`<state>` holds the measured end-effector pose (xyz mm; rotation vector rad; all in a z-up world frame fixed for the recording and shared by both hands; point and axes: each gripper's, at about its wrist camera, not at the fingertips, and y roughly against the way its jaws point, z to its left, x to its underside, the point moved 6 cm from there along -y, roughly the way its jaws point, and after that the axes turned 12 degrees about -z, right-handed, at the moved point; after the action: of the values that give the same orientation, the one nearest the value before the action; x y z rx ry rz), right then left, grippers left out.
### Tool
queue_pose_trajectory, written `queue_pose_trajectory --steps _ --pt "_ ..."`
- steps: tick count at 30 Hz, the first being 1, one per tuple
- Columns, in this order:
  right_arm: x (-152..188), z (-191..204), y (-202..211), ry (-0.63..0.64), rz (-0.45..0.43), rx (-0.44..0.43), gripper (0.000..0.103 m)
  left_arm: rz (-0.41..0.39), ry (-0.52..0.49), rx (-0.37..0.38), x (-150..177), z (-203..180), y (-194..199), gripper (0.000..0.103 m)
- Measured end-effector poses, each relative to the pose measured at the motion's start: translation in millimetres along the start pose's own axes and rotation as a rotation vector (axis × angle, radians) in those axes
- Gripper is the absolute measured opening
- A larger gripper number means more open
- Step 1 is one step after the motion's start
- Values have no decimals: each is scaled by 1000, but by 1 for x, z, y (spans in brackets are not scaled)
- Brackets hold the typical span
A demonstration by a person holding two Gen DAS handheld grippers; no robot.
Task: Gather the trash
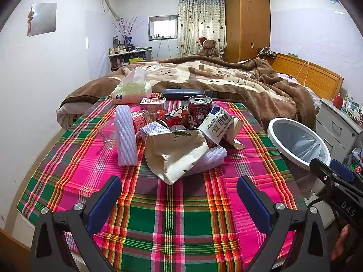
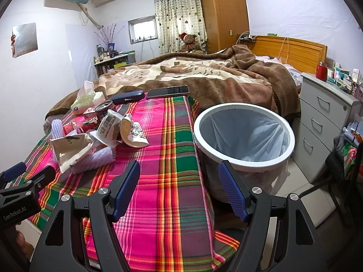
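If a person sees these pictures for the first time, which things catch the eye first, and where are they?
The bright pink and green plaid cloth over the table strikes first, with a heap of trash at its middle: a torn paper bag, a red can and white foam netting. Beside the table's right edge stands a white-rimmed bin with a liner. Both tools, left and right, hang open in front.

White-walled bedroom: blanketed bed, wooden wardrobe, curtained window.
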<state>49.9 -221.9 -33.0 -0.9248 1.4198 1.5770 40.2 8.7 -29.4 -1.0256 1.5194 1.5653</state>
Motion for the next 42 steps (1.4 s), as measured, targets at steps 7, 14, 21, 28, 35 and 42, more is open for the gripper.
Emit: queue_pose_trajectory --steps 7,14,21,28,35,42 --pt "2 0 -3 -4 9 -1 73 1 -2 1 0 3 1 103" --pt "9 20 -20 4 49 -58 73 26 45 28 2 35 -7 103" --pt "17 64 -50 -42 125 -208 73 50 93 -37 3 96 -25 103" --pt "17 101 -62 -52 155 -291 73 90 134 -61 5 141 -47 98" --pt "20 124 -75 -96 201 -347 68 113 161 -6 -3 154 -74 95" --pt "24 140 -87 -123 247 -380 48 146 165 69 -11 147 -101 85"
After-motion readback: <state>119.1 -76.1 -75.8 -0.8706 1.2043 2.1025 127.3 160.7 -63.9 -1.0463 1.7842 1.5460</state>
